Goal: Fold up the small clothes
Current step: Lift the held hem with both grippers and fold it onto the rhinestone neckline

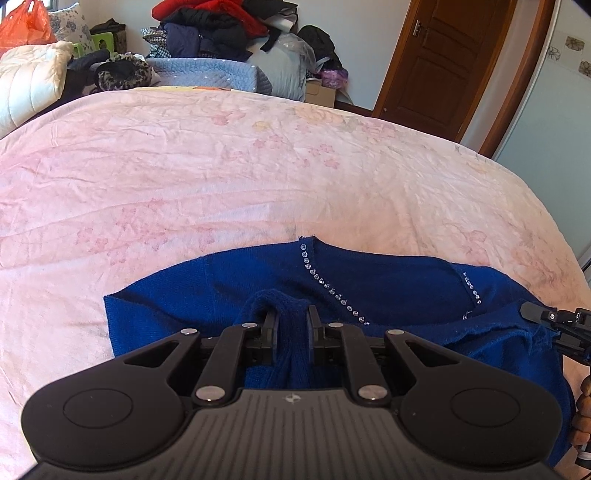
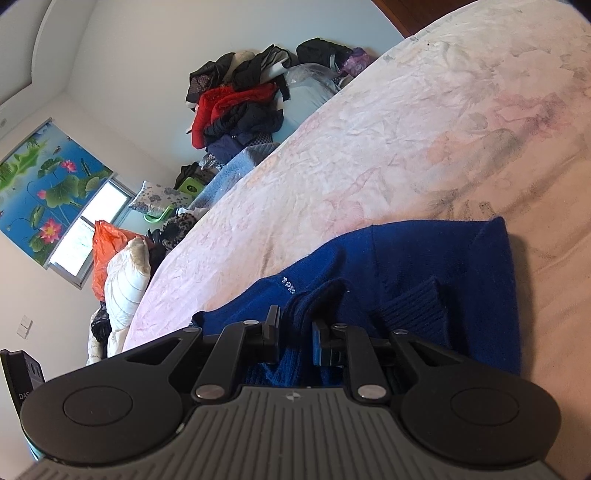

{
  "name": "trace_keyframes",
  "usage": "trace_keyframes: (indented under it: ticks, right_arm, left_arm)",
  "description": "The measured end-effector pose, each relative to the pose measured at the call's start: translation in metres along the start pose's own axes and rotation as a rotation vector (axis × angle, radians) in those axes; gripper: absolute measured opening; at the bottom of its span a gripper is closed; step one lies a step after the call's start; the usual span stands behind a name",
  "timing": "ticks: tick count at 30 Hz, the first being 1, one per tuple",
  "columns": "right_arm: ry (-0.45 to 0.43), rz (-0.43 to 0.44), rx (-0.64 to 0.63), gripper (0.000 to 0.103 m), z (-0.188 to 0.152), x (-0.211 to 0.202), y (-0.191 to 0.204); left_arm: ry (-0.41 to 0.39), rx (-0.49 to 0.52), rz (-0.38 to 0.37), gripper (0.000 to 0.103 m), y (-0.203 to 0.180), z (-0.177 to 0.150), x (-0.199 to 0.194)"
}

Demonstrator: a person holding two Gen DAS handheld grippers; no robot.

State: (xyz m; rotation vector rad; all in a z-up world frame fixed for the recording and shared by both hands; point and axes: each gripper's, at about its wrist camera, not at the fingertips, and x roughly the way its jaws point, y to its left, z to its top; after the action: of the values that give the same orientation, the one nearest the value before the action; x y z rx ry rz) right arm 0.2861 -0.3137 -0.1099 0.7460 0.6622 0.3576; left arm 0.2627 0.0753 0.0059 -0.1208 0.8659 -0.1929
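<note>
both left gripper and right gripper pinch the blue sweater.

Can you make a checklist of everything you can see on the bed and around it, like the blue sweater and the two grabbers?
Surface: pink flowered bedspread, wrinkled.
Job's things: blue sweater with a sparkly bead trim, lying partly bunched near the bed's edge.
Clutter: pile of clothes beyond the bed; white quilted bedding; orange plastic bag.
Grippers: left gripper shut on a fold of the sweater; right gripper shut on another fold.
Cables: nothing seen.
Surroundings: wooden door; window with a lotus blind.
</note>
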Motion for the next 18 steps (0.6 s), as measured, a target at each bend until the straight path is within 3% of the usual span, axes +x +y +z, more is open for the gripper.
trace_keyframes:
  ticks: [9, 12, 14, 18]
  right_arm:
    - [0.003, -0.008, 0.006, 0.022, 0.002, 0.004, -0.002]
    - [0.003, -0.012, 0.017, 0.025, 0.003, 0.005, -0.004]
    - [0.001, -0.012, 0.028, 0.030, 0.004, 0.006, -0.006]
    - [-0.006, -0.006, 0.052, 0.039, 0.005, 0.007, -0.009]
  left_arm:
    - [0.021, -0.005, -0.011, 0.014, 0.002, 0.002, 0.003]
    - [0.037, -0.040, -0.050, 0.019, 0.008, 0.006, 0.003]
    - [0.049, -0.101, -0.106, 0.029, 0.018, 0.011, 0.003]
    - [0.023, -0.270, -0.206, 0.076, 0.042, 0.016, -0.003]
